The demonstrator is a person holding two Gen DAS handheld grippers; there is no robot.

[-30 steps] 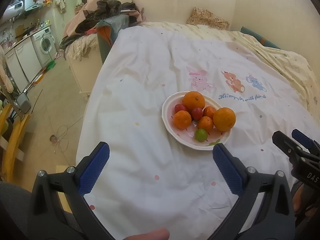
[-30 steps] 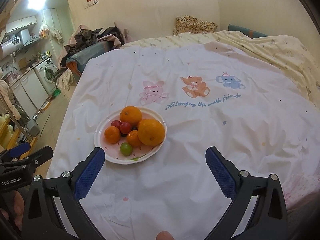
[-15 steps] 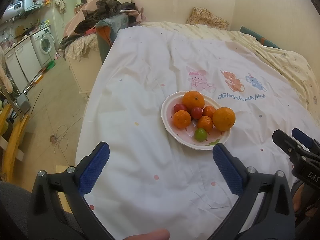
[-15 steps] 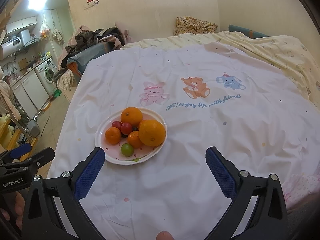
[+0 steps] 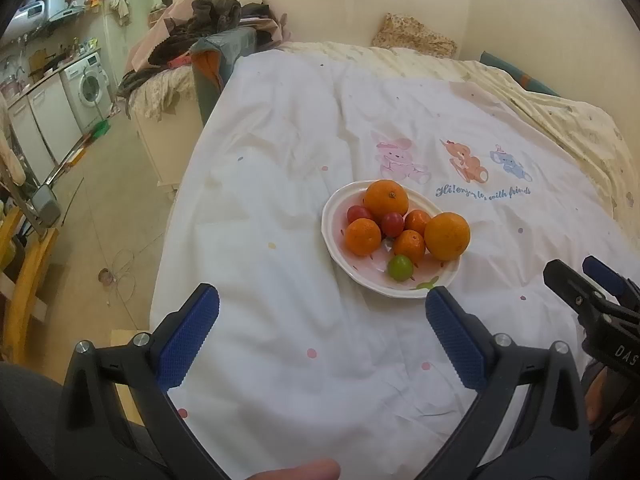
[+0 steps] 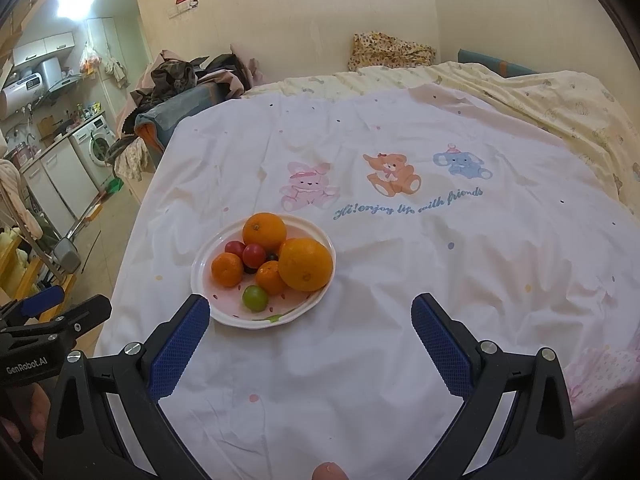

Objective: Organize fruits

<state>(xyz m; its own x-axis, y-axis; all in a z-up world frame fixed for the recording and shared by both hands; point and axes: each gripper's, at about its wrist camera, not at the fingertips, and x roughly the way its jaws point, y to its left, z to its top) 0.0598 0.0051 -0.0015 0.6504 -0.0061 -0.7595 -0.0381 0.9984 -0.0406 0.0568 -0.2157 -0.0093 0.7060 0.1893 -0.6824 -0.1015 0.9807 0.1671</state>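
Note:
A white plate [image 5: 332, 216] [image 6: 204, 268] rests on a white bedsheet and carries the fruit. Two big oranges [image 5: 447, 236] [image 6: 305, 264] lie at its back and right side, with three small mandarins [image 5: 363, 237] [image 6: 227, 269], two red cherry tomatoes [image 5: 392, 224] [image 6: 253, 254] and one green fruit [image 5: 400, 267] [image 6: 255, 298] between them. My left gripper [image 5: 320, 304] hovers open just short of the plate's near edge, empty. My right gripper [image 6: 310, 314] is open and empty too, with its left fingertip beside the plate's near rim.
The sheet [image 6: 400, 240] shows cartoon animals and blue writing behind the plate. A yellow blanket [image 6: 560, 112] covers the bed's far right. Clothes [image 5: 208, 20] are piled past the bed's far left corner. The floor and a washing machine [image 5: 90, 88] lie left.
Both views have crept slightly nearer the plate; the fruit has not moved and both grippers stay open.

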